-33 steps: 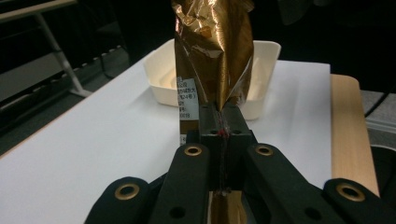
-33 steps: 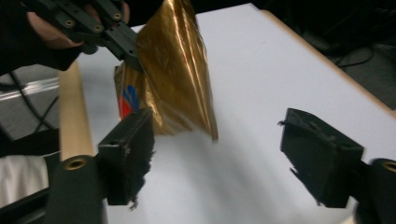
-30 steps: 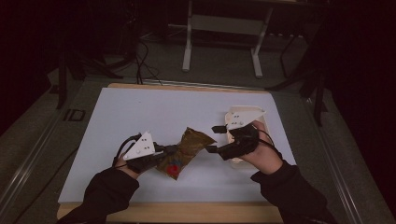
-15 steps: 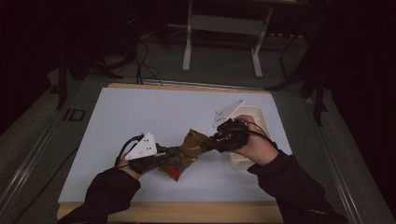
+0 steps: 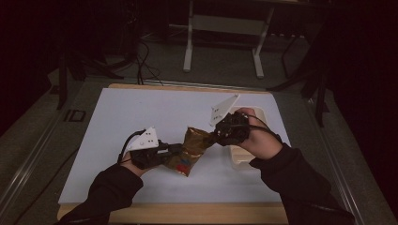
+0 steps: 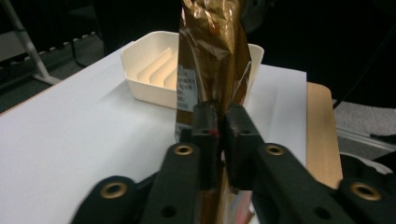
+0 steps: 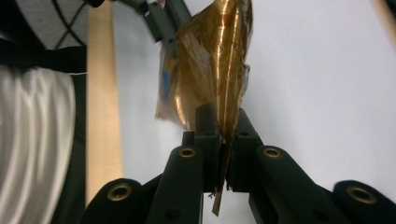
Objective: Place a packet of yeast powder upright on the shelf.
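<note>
A crumpled gold-brown snack bag (image 5: pixel 193 149) hangs just above the white table mat (image 5: pixel 141 112), stretched between both grippers. My left gripper (image 5: pixel 176 149) grips its lower left end. In the left gripper view the bag (image 6: pixel 212 56) rises from between the pads of that gripper (image 6: pixel 222 126), whose jaws have just been easing apart a little with the bag still clamped. My right gripper (image 5: pixel 213 137) is shut on the upper right edge. The right gripper view has the foil (image 7: pixel 215 65) pinched in that gripper (image 7: pixel 223 126).
A cream ribbed tray (image 5: pixel 244 157) sits on the mat under my right hand, and stands beyond the bag in the left gripper view (image 6: pixel 149 88). The wooden table edge (image 5: pixel 187 213) runs along the near side. Metal stand legs (image 5: pixel 190 47) rise behind the table.
My right gripper has swung left from beside the tray, closed on the bag's right end and lifted it slightly. The left gripper has stayed in place on the bag.
</note>
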Demonstrator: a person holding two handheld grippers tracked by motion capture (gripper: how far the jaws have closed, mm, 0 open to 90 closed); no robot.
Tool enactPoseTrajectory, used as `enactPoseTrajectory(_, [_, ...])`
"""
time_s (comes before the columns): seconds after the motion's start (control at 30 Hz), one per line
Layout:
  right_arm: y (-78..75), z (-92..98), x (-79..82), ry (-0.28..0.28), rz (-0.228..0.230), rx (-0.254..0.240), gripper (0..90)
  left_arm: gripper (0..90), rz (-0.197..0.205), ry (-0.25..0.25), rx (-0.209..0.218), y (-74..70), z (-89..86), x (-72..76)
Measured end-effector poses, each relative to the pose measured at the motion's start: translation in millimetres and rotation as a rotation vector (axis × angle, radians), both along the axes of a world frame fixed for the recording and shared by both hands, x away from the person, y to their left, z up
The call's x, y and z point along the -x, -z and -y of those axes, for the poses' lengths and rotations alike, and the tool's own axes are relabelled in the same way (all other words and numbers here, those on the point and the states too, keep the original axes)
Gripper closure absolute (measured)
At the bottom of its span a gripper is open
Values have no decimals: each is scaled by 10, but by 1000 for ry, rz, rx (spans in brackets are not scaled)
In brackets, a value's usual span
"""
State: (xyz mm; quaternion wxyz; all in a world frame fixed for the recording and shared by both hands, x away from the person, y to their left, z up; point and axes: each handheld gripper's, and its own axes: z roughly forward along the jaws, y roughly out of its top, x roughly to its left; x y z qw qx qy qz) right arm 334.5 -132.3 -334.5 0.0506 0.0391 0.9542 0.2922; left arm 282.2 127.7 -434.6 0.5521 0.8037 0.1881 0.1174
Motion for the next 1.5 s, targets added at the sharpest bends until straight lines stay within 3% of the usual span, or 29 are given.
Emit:
enactPoseTrajectory(0.1, [-48,13,-6,-10,21,2,866,728,14,-2,3,9,1,4])
enactPoseTrajectory(0.17, [-78,31,-22,6,50,9,867,593,37,-7,16,23,-7,15])
enactPoseTrajectory(0.2, [-91,43,-30,-1,64,13,868,590,35,-14,19,27,-11,18])
enactPoseTrajectory(0.23, [-104,55,-37,6,61,13,869,532,32,-19,28,35,-19,15])
enactPoseTrajectory(0.33, [-153,114,-80,23,84,22,870,311,-4,-46,65,80,-44,2])
enactPoseTrajectory(0.37, [-174,139,-98,25,94,27,871,216,-4,-55,59,93,-46,-1])
enactPoseTrajectory(0.4, [-188,151,-107,28,91,33,871,176,-20,-61,62,112,-54,-7])
enactPoseTrajectory(0.73, [-456,343,-197,42,159,91,873,101,-55,-82,111,192,-215,1])
enactPoseTrajectory(0.87, [-552,458,-195,29,196,96,873,88,-77,-92,104,253,-290,32])
enactPoseTrajectory(1.07, [-677,670,-198,67,244,90,874,78,-119,-111,100,367,-447,76])
enactPoseTrajectory(1.27, [-720,870,-246,80,287,120,874,67,-133,-136,120,472,-554,116])
enactPoseTrajectory(1.5, [-664,1054,-337,127,301,129,875,67,-145,-150,137,541,-596,114])
